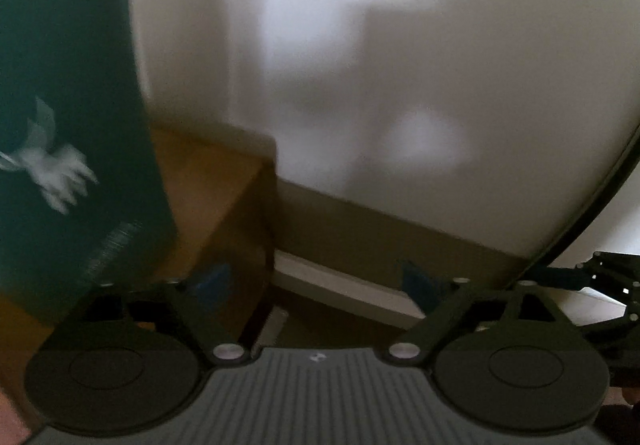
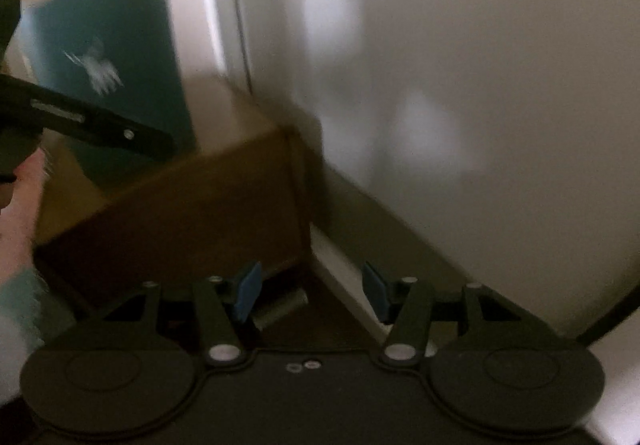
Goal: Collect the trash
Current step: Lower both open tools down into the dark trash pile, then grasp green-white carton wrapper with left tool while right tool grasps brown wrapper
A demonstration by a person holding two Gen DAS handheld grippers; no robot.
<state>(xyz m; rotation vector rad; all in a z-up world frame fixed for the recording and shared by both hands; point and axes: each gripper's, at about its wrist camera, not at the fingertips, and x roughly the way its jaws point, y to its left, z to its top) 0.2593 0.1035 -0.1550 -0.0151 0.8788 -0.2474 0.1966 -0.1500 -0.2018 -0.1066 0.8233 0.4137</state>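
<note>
Both the left gripper (image 1: 318, 281) and the right gripper (image 2: 312, 291) gape wide and empty. A small grey cylinder (image 2: 282, 307), likely the trash, lies on the dark floor between the wooden cabinet (image 2: 180, 205) and the baseboard (image 2: 340, 277). In that tight gap a finger could jam against either side and knock the cylinder rolling.

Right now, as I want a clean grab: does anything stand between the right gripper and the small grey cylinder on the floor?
Nothing visible does. The right gripper is open, and the grey cylinder lies on the floor just ahead of it. The wooden cabinet and the baseboard flank it closely.
</note>
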